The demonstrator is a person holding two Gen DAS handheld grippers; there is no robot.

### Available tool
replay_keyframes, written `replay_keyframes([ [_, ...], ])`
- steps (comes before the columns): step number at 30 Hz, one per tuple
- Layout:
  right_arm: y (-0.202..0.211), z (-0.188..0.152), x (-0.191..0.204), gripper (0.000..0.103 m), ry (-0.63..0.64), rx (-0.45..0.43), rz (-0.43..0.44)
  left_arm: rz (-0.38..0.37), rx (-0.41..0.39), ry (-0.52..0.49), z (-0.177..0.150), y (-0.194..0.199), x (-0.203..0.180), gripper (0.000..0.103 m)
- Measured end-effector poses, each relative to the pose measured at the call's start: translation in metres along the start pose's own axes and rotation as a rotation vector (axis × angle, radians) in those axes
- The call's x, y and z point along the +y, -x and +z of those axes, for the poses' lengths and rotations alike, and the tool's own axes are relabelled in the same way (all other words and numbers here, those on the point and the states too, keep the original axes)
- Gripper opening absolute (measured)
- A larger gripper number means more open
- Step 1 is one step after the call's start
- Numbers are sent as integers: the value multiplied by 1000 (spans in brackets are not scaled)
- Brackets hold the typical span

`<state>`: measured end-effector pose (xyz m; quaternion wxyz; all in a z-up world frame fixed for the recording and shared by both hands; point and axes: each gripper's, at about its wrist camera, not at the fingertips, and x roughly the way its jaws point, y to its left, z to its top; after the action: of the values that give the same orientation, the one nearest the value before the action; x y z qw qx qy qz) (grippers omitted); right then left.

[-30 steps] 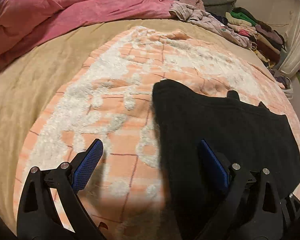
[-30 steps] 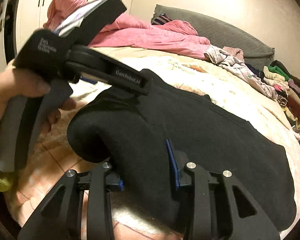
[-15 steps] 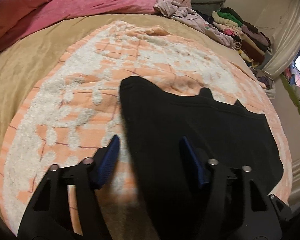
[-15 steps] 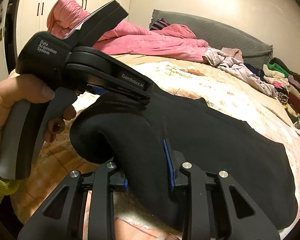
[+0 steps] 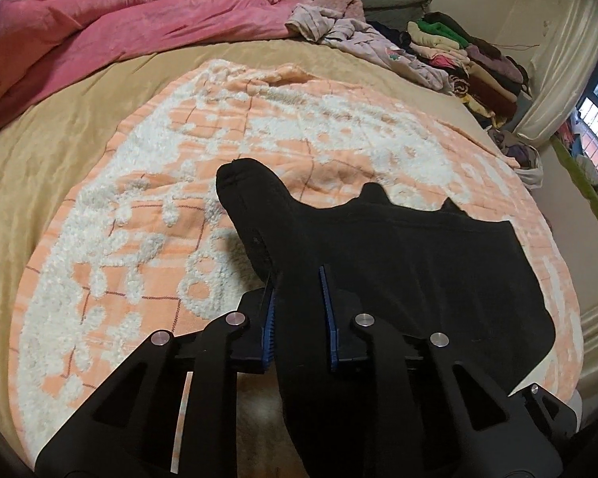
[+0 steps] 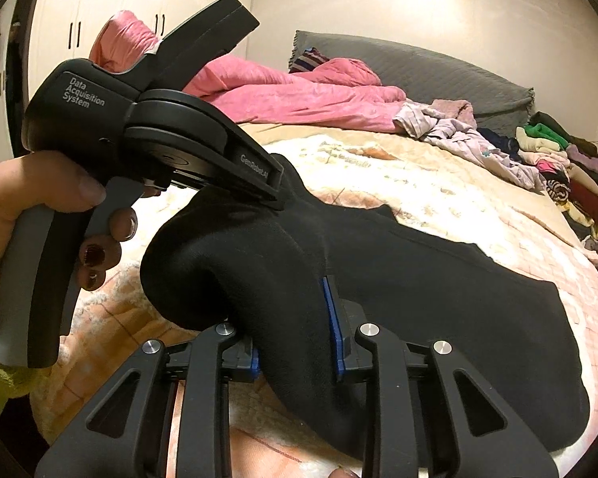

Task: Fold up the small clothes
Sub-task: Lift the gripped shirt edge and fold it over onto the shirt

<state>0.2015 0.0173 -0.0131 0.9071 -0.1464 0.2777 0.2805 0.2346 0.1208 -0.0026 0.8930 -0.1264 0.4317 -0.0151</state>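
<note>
barely started tbh: both grippers, left gripper and right gripper, closing on the black garment, nothing folded yet

There is one black piece of clothing and two grippers, the left gripper and the right gripper. There is one orange and white blanket, one pink quilt and one hand.

Warm, yellowish indoor light; glare blooms on the cream wall ahead of the right tool. Strong fisheye bending and dark corners. The black fleece garment swallows detail, casting soft shadows.
</note>
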Motion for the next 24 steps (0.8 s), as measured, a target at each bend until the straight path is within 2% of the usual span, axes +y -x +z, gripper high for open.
replay_keyframes([
  [8, 26, 1, -11, 21, -47, -39, -13, -9, -45, -31, 6, 21, -24, 11],
  [15, 51, -1, -28, 18, -106, -79, -34, -6, -83, -83, 13, 35, -59, 11],
  [24, 81, -10, -56, 14, -199, -109, -59, -26, -96, -145, 17, 38, -108, 11],
])
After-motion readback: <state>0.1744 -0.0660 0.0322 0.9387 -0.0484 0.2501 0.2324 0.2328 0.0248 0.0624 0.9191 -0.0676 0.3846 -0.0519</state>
